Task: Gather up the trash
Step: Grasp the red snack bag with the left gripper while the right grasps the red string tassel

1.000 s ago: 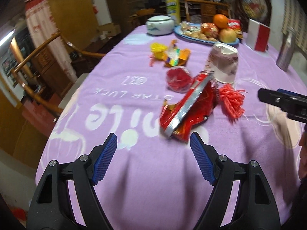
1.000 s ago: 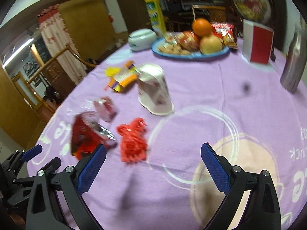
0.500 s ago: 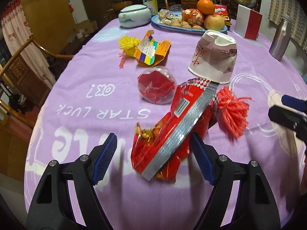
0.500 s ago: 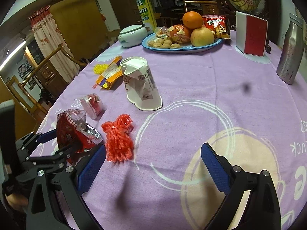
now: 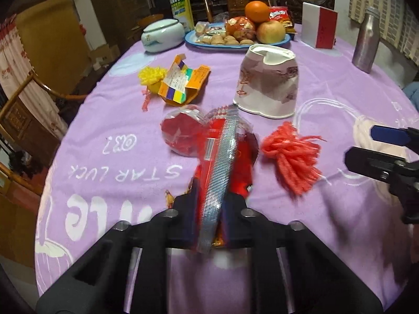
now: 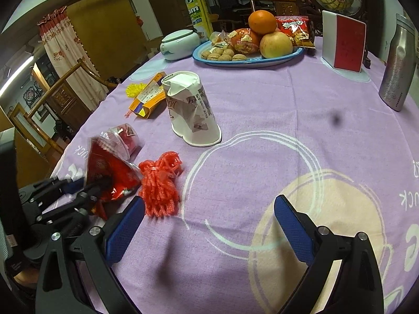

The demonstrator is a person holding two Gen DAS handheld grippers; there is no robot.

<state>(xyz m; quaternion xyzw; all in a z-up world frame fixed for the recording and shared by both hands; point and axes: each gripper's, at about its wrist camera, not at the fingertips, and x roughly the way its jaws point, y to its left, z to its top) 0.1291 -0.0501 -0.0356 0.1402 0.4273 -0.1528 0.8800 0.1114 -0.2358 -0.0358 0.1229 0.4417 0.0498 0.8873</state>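
Both left tool (image 5: 209,209) jaws newly on wrapper (image 5: 225,151)

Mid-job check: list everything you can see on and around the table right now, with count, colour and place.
snack wrapper: 1, red and silver, near edge, between the closing left claw pads
clear cup: 1, red inside, beside the wrapper
yarn bundle: 1, red, right of the wrapper
paper cup: 1, white, crushed, upside down, mid-table
carton: 1, orange, torn open
bow: 1, yellow, beside the carton
plate: 1, blue, far side, holding fruit and nuts
jar: 1, pale, lidded
spray can: 1, yellow
flask: 1, steel, far right
card box: 1, red and white
tablecloth: 1, purple
left claw: 1, black
right claw: 1, black and blue, open, empty
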